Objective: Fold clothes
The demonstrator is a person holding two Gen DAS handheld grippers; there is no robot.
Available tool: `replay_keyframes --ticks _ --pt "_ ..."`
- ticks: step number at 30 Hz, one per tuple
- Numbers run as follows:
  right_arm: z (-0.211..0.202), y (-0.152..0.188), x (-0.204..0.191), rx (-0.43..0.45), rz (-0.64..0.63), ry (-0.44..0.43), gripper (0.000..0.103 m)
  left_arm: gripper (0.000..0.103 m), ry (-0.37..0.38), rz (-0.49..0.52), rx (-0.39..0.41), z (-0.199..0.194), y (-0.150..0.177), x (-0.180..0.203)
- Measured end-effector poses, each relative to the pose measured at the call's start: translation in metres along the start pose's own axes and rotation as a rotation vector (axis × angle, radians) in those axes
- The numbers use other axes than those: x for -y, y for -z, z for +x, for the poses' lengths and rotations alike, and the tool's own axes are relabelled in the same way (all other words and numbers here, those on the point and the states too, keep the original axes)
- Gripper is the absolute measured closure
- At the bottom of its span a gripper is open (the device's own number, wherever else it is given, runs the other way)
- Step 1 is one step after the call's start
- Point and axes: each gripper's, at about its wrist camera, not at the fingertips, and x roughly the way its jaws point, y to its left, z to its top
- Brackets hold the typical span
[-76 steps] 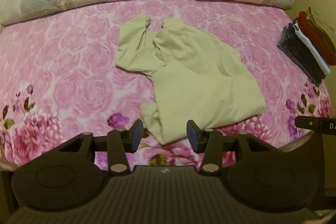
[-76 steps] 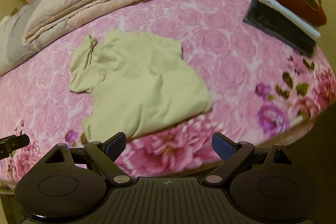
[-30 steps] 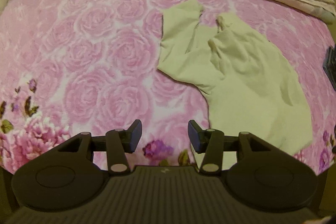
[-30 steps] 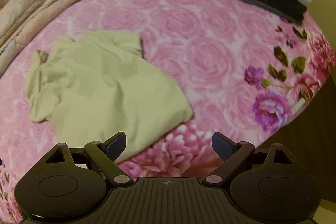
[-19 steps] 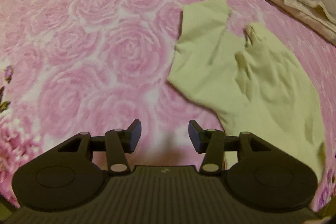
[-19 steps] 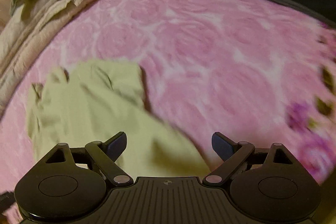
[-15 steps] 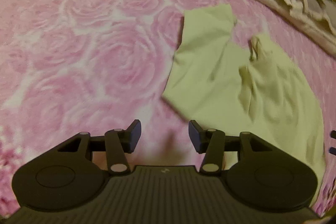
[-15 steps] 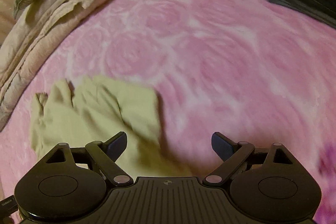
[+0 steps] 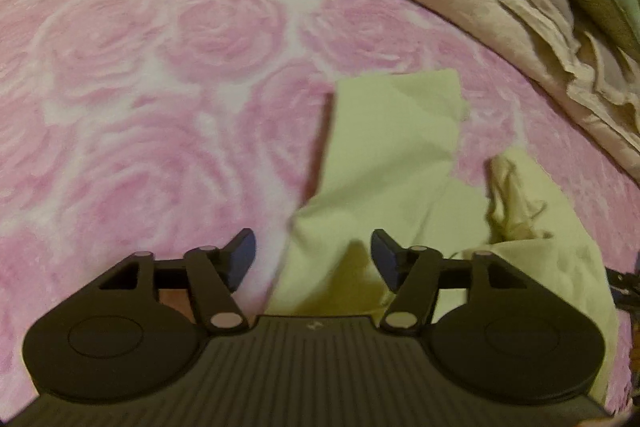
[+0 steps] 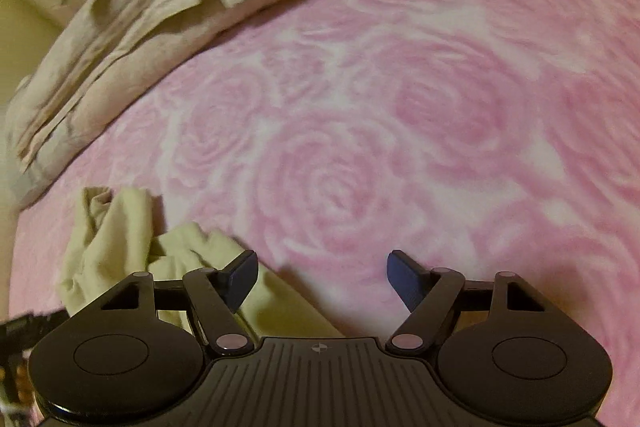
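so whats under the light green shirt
The light green shirt lies straight on the pink rose bedspread, which shows all around it. Whatever the cloth covers, including its own folded-under layers, cannot be seen.

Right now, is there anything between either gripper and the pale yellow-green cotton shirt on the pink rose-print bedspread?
Nothing visible. The pale yellow-green shirt lies bare on the pink rose-print bedspread. The left gripper, jaws opening, frames its edge; the right gripper, jaws closing, has it by its left finger.
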Motion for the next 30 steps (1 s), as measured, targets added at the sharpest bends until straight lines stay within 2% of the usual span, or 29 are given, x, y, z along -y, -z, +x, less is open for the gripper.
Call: replay_keyframes --ticks 5,6,8,10,11,13,14,15,16,18,20,23,26,28,30 --pt "0.018 -0.012 -0.013 -0.006 -0.047 -0.052 0.028 0.039 0.019 0.079 -0.005 0.012 0.0 0.018" --pt "0.021 -0.014 -0.016 -0.011 -0.054 -0.062 0.028 0.042 0.019 0.1 -0.007 0.013 0.001 0.022" --pt "0.028 -0.019 -0.023 -0.02 -0.067 -0.081 0.028 0.059 0.005 0.17 -0.02 0.015 0.005 0.03" --pt "0.033 -0.018 -0.03 -0.045 -0.099 -0.09 0.028 0.093 0.025 0.222 -0.039 0.015 0.009 0.033" --pt "0.037 -0.018 -0.036 -0.063 -0.139 -0.076 0.035 0.095 0.043 0.221 -0.05 0.014 0.009 0.032" --pt "0.042 -0.017 -0.046 -0.106 -0.206 -0.068 0.06 0.096 0.064 0.21 -0.056 0.011 0.011 0.03" --pt "0.044 -0.016 -0.049 -0.13 -0.23 -0.079 0.093 0.096 0.066 0.202 -0.051 0.008 0.011 0.029" --pt "0.043 -0.015 -0.051 -0.138 -0.238 -0.084 0.099 0.097 0.067 0.193 -0.046 0.005 0.011 0.028" --pt "0.042 -0.013 -0.053 -0.144 -0.244 -0.088 0.099 0.097 0.066 0.175 -0.027 -0.002 0.01 0.025" --pt "0.028 -0.01 -0.057 -0.084 -0.278 -0.067 0.1 0.098 0.061 0.137 0.013 -0.016 0.007 0.018" --pt "0.001 -0.01 -0.052 0.007 -0.22 -0.049 0.1 0.098 0.057 0.091 0.081 -0.042 0.001 0.006" --pt "-0.05 -0.013 -0.042 0.168 -0.115 -0.045 0.101 0.098 0.05 0.025 0.176 -0.082 -0.011 -0.011" --pt "-0.109 -0.025 -0.041 0.355 -0.047 0.004 0.101 0.098 0.049 -0.022 0.28 -0.124 -0.031 -0.021" --pt "-0.149 -0.035 -0.041 0.479 0.013 0.038 0.101 0.098 0.052 -0.03 0.358 -0.15 -0.049 -0.019" --pt "-0.178 -0.047 -0.047 0.599 0.014 0.085 0.101 0.098 0.041 -0.015 0.44 -0.168 -0.069 -0.013"
